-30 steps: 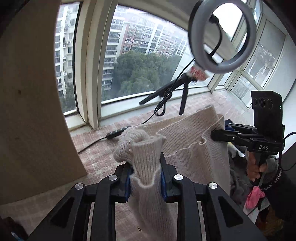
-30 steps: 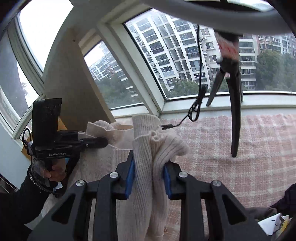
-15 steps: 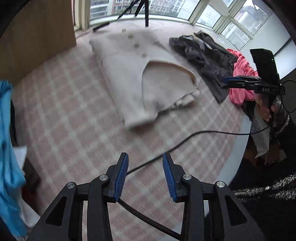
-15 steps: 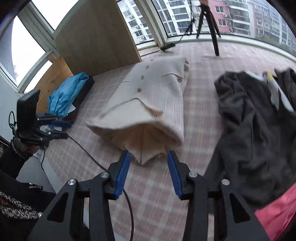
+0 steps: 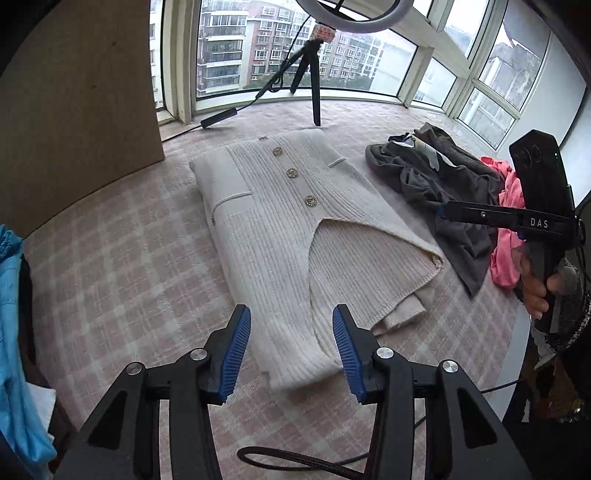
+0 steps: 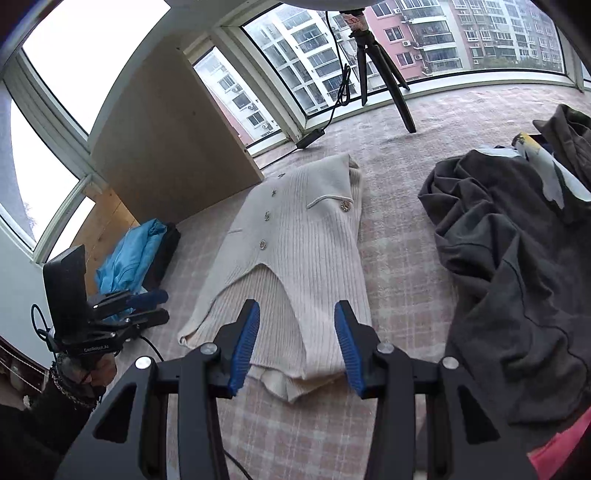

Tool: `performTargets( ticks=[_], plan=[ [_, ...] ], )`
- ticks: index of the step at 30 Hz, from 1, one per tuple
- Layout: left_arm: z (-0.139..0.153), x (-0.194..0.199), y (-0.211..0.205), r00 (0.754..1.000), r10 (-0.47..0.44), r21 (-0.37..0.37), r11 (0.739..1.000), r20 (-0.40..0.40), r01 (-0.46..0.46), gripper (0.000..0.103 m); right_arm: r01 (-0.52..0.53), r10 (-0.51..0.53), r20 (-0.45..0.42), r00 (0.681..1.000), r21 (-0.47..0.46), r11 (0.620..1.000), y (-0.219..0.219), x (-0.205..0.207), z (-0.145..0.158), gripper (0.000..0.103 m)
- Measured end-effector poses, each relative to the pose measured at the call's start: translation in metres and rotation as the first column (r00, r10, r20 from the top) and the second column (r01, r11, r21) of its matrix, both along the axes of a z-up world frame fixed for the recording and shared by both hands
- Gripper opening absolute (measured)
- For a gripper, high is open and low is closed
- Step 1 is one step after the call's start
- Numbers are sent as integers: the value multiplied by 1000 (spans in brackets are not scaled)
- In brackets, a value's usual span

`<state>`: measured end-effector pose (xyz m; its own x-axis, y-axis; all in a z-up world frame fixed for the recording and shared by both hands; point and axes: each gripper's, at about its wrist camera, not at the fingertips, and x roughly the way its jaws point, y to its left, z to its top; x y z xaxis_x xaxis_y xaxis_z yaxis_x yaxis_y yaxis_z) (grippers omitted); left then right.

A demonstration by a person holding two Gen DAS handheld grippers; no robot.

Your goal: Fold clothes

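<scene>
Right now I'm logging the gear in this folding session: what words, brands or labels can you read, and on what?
"DAS": white letters on the black body of the right tool, seen from the left wrist.
"GenRobot.AI": small white print on the left tool, seen from the right wrist; only just legible.
Red and white tag below the ring light: print too blurred to read.

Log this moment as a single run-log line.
task: fold clothes | cream cardigan: lying flat on checked cloth | left gripper: open, jaws just opening, empty | right gripper: open, empty
</scene>
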<state>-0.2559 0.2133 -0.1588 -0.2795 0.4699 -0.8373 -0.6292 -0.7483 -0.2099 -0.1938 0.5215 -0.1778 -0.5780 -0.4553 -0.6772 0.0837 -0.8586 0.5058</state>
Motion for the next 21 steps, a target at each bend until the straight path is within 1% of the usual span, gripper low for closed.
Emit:
performTargets(
  ticks=[1, 2, 3, 4, 5, 7, 8, 9, 10, 11, 12, 13, 14, 16, 18, 19, 21],
  plan=[
    [-12, -2, 6, 999, -14, -7, 1000, 34, 15, 44, -7, 7, 19, 1000, 1, 1000, -6, -7, -9, 42],
    [-25, -3, 10, 997, -30, -32, 999, 69, 32, 44, -14, 14, 38, 999, 3, 1000, -12, -14, -18, 42],
    [-34, -1, 12, 996, -33, -60, 997, 83, 38, 44, -55, 55, 99, 994, 3, 998, -20, -18, -34, 42],
    [-36, 1, 11, 996, -38, -70, 997, 86, 44, 45, -96, 95, 161, 982, 1, 995, -28, -22, -49, 42],
    [-35, 2, 8, 995, -40, -66, 997, 93, 47, 45, -126, 120, 165, 979, 27, 992, -30, -21, -46, 42],
    [-20, -5, -4, 992, -22, 3, 1000, 121, 22, 46, -186, 170, 172, 970, 80, 979, -36, -18, -38, 42],
    [-10, -11, -11, 993, -2, 30, 1000, 114, -1, 47, -196, 188, 173, 967, 32, 980, -30, -19, -28, 42],
    [-1, -17, -17, 994, 18, 58, 998, 107, -24, 47, -180, 179, 141, 974, -7, 984, -21, -22, -15, 42],
    [8, -24, -22, 995, 36, 74, 996, 94, -43, 47, -147, 146, 96, 985, 5, 989, -12, -27, -1, 42],
    [14, -32, -22, 996, 50, 70, 996, 69, -55, 47, -113, 112, 51, 992, 16, 993, -3, -33, 13, 42],
    [20, -41, -21, 997, 62, 65, 996, 47, -66, 47, -87, 86, 22, 996, 37, 996, 5, -43, 22, 42],
    [23, -51, -17, 997, 70, 63, 995, 38, -72, 47, -71, 71, 10, 997, 37, 997, 12, -57, 26, 42],
    [26, -60, -10, 997, 67, 72, 995, 41, -69, 47, -61, 61, 10, 998, 16, 998, 19, -73, 28, 42],
    [30, -67, 16, 999, 15, 113, 993, 45, -20, 47, -37, 38, 34, 999, -46, 998, 34, -108, 24, 46],
    [31, -66, 52, 997, -68, 135, 989, 22, 64, 47, -3, 16, 97, 995, -133, 991, 47, -145, 10, 46],
    [30, -64, 72, 993, -116, 142, 983, 9, 113, 48, 6, 21, 132, 991, -199, 980, 53, -161, 0, 46],
    [21, -61, 109, 980, -199, 163, 967, 16, 194, 48, 36, 18, 193, 981, -274, 961, 62, -185, -16, 46]
  ],
)
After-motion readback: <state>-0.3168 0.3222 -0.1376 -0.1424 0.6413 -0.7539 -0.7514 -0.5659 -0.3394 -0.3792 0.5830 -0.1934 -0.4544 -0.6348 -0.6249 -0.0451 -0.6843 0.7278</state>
